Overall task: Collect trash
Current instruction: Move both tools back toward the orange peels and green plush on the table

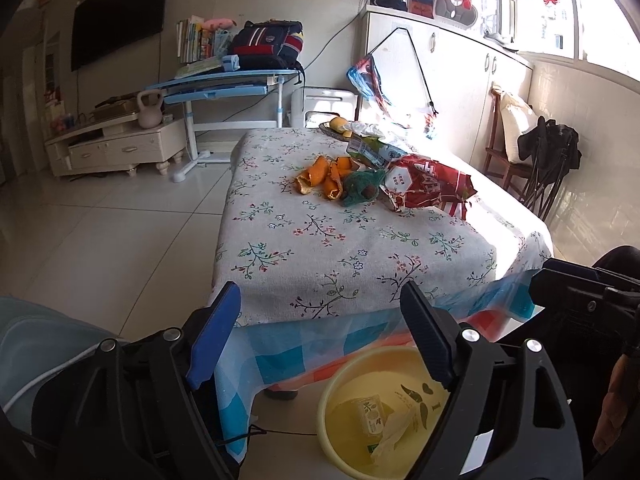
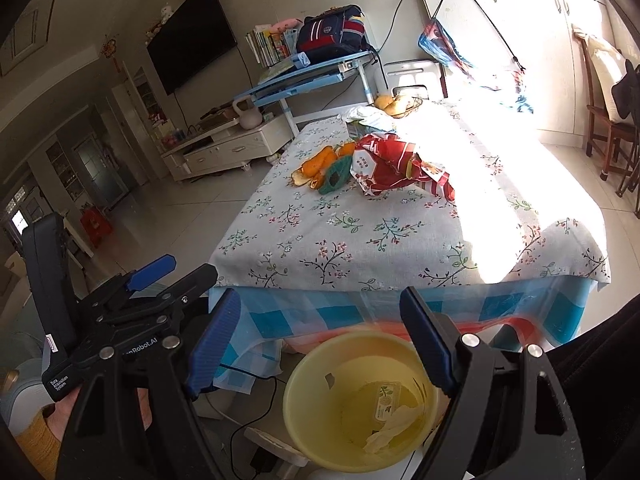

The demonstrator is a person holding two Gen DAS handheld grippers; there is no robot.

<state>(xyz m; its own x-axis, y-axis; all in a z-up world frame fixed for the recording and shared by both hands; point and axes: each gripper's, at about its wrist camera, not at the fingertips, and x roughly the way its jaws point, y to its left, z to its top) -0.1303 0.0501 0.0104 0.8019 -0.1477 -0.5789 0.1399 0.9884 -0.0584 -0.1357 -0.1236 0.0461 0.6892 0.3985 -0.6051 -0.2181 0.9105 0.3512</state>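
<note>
A yellow bin (image 1: 352, 392) (image 2: 320, 392) stands on the floor before the table, holding a small carton and crumpled paper. On the floral tablecloth (image 1: 320, 248) (image 2: 360, 240) lie orange peels (image 1: 320, 178) (image 2: 316, 164), a green net (image 1: 360, 188) (image 2: 334, 176), a red snack bag (image 1: 428, 188) (image 2: 392, 168) and a green-white carton (image 1: 372, 148). My left gripper (image 1: 320, 344) is open and empty, above the bin's edge. My right gripper (image 2: 320, 340) is open and empty over the bin. The left gripper also shows in the right wrist view (image 2: 160, 280).
A fruit basket (image 1: 338, 126) (image 2: 394, 104) sits at the table's far end. A blue desk (image 1: 224, 84) with a backpack, a TV stand (image 1: 116, 144), white cabinets (image 1: 440, 60) and a chair (image 1: 516, 148) surround the table. A cable (image 2: 240, 376) lies on the floor.
</note>
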